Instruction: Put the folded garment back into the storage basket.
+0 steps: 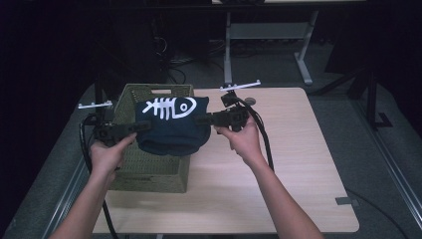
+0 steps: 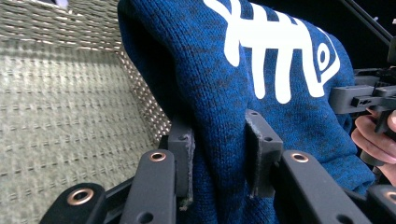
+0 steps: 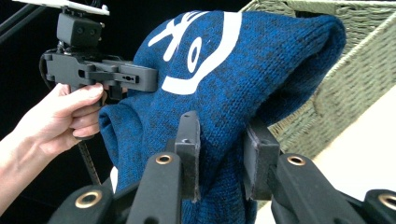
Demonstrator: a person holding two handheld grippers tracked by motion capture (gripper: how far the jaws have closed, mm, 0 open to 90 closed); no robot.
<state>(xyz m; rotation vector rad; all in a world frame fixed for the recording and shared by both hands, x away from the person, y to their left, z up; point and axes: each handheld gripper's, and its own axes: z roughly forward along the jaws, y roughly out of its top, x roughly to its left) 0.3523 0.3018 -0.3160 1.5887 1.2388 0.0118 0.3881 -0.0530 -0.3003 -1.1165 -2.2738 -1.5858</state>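
One blue knit sweater [image 1: 171,127] with white fishbone print, held over one woven basket [image 1: 149,172] on counter [image 1: 288,164], two grippers, left gripper [image 1: 142,125] and right gripper [image 1: 206,119], jaws of each clamped on its fabric

your forearms are showing bare, no sleeves. your left gripper [image 1: 144,125] and right gripper [image 1: 203,120] are looking matte black, with brass-ringed holes [image 2: 158,156], white plates [image 1: 240,85] on top and black cables [image 1: 265,139] trailing.

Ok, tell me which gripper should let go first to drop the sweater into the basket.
Probably right. The right gripper pinches the blue sweater at the side outside the basket rim; the left gripper holds the side over the basket opening.
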